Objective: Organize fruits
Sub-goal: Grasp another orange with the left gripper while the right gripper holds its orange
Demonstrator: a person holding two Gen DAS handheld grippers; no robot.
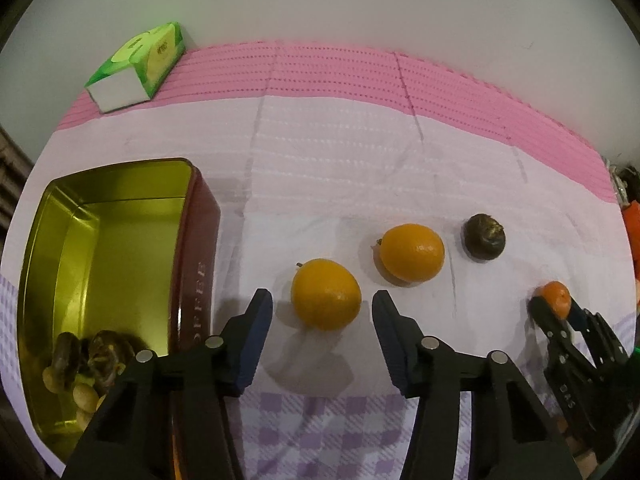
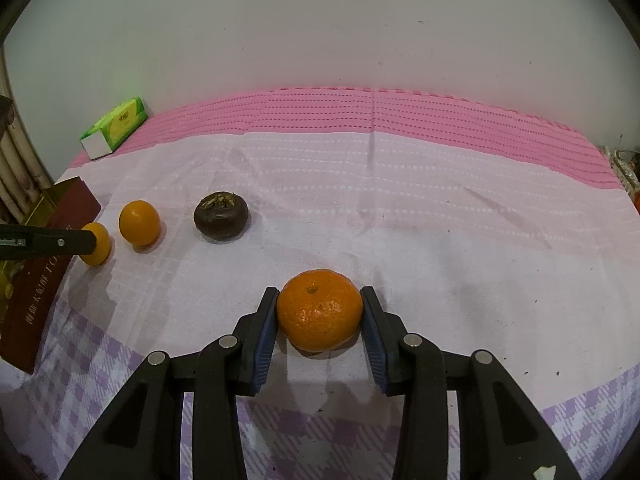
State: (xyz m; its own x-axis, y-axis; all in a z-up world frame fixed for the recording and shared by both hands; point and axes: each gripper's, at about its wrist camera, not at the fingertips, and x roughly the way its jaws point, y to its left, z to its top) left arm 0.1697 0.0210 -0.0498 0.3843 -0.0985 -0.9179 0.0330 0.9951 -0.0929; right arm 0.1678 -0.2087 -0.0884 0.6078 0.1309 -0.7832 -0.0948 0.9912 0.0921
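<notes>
A small orange [image 1: 326, 294] lies on the cloth between the fingers of my left gripper [image 1: 322, 308], with a gap on each side, so the gripper is open. A second orange [image 1: 412, 254] and a dark brown round fruit [image 1: 484, 236] lie further right. My right gripper [image 2: 320, 312] is shut on a tangerine [image 2: 320, 310] that rests on the cloth, both blue pads against its sides. To the left stands an open tin [image 1: 120, 184], gold inside and dark red outside, with several dark and pale yellow fruits in its near corner.
A green tissue box [image 1: 136, 64] sits at the far left on the pink band of the cloth, against the white wall. The tin's red wall [image 1: 198, 280] stands close beside my left gripper's left finger. Clutter shows past the table's right edge [image 1: 628, 200].
</notes>
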